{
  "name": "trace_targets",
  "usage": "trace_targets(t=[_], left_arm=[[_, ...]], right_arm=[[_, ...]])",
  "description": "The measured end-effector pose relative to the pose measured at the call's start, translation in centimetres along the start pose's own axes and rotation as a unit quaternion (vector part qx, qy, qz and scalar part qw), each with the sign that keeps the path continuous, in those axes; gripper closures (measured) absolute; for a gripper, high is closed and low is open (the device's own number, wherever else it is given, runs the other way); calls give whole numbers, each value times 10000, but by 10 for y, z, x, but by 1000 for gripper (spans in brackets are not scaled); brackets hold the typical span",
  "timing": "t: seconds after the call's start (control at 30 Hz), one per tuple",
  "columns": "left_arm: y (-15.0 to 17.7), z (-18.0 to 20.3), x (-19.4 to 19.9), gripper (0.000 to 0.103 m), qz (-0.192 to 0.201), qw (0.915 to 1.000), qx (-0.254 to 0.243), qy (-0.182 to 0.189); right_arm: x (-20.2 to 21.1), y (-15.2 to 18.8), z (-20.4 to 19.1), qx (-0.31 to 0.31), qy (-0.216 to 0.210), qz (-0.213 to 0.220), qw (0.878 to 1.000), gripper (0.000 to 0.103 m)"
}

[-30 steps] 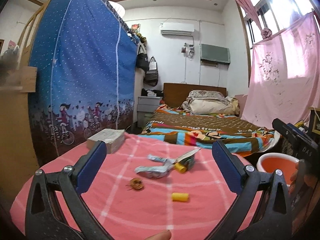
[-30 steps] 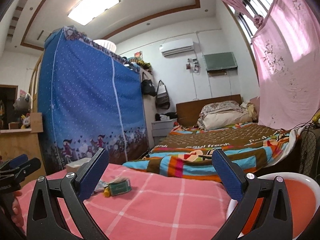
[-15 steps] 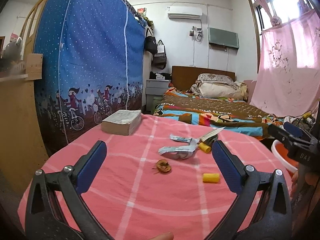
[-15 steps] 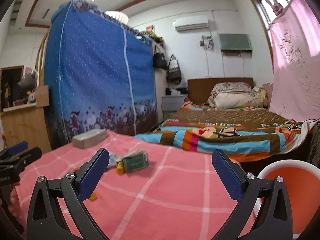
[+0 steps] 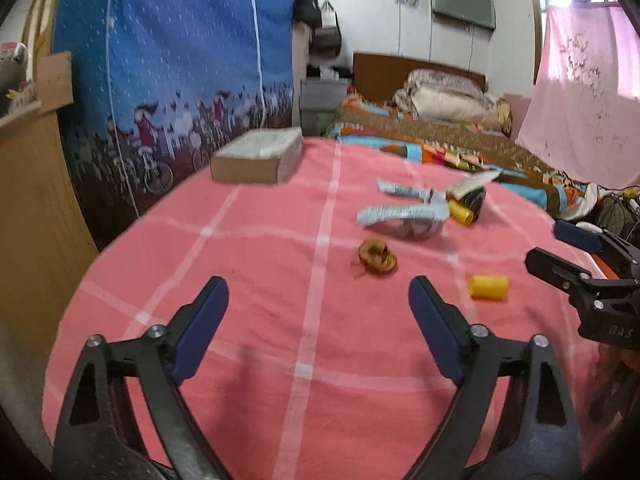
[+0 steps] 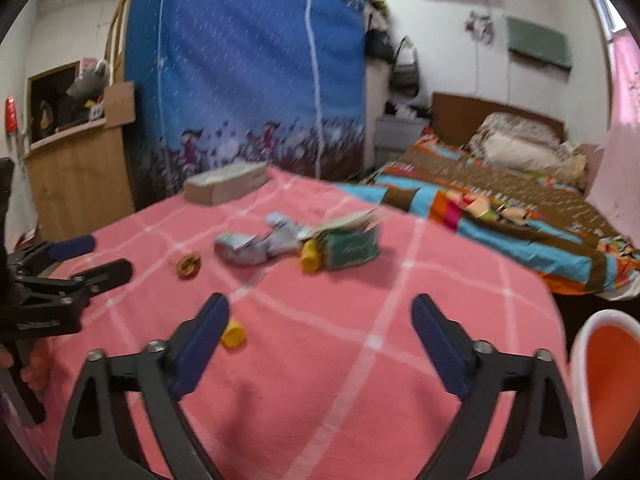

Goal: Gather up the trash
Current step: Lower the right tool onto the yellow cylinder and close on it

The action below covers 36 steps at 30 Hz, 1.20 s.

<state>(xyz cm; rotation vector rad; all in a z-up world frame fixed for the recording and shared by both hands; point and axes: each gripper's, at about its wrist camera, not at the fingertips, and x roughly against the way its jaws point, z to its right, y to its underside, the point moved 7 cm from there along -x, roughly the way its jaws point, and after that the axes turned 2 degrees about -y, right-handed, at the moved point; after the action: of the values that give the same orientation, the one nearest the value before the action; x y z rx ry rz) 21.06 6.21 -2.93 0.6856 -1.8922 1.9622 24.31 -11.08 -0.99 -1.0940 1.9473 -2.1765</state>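
Left wrist view: the left tongs (image 5: 318, 300) are being held low over the pink checked counter (image 5: 256, 264), jaws spread but closing, with only bare cloth between them. Just beyond their tips a brown shrivelled scrap (image 5: 377, 258) is lying, and a yellow cap (image 5: 489, 288) is resting to its right, near the right tongs (image 5: 560, 248), which are being seen at the right edge. Farther back, crumpled silver wrappers (image 5: 404, 216) are lying against a green carton (image 5: 470, 196) with a second yellow cap (image 5: 460, 213) touching it. A tissue box (image 5: 258, 156) is sitting at the far left of the counter. Right wrist view: the right tongs (image 6: 320, 324) are also being held spread and closing on nothing, with one yellow cap (image 6: 234, 334) just beside the left fingertip. An orange bin (image 6: 612, 384) with a white rim is standing off the counter's right edge. A bed (image 6: 500, 200) is visible behind.
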Motion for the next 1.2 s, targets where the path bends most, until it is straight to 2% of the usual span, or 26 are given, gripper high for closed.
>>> trace_targets(t=[0.07, 0.2, 0.3, 0.53, 0.73, 0.9, 1.0, 1.13, 1.2], left_arm=[[1, -1, -3, 17, -89, 9999, 9, 52], [2, 0, -7, 21, -217, 9996, -12, 157], [1, 3, -11, 25, -320, 9993, -54, 205], [-6, 6, -24, 33, -522, 9980, -20, 358], [-10, 18, -35, 41, -664, 9964, -158, 506], [-11, 32, -47, 49, -904, 9940, -348, 507], [-16, 34, -52, 51, -923, 9939, -338, 499], [-18, 38, -56, 65, -936, 9937, -362, 499], [-18, 40, -55, 65, -912, 9938, -416, 478]], right_arm=[[-9, 5, -7, -13, -234, -236, 9994, 26], [-22, 15, -22, 24, -627, -648, 9959, 44], [-24, 16, -31, 182, -685, -720, 9949, 51], [-29, 19, -45, 507, -762, -791, 9927, 85], [-28, 14, -35, 364, -627, -700, 9949, 87], [-26, 10, -10, 69, -292, -633, 9975, 89], [-24, 8, 7, -150, -126, -619, 9979, 89], [-21, 7, 22, -330, 1, -579, 9978, 89], [-19, 6, 26, -382, 15, -540, 9978, 89]])
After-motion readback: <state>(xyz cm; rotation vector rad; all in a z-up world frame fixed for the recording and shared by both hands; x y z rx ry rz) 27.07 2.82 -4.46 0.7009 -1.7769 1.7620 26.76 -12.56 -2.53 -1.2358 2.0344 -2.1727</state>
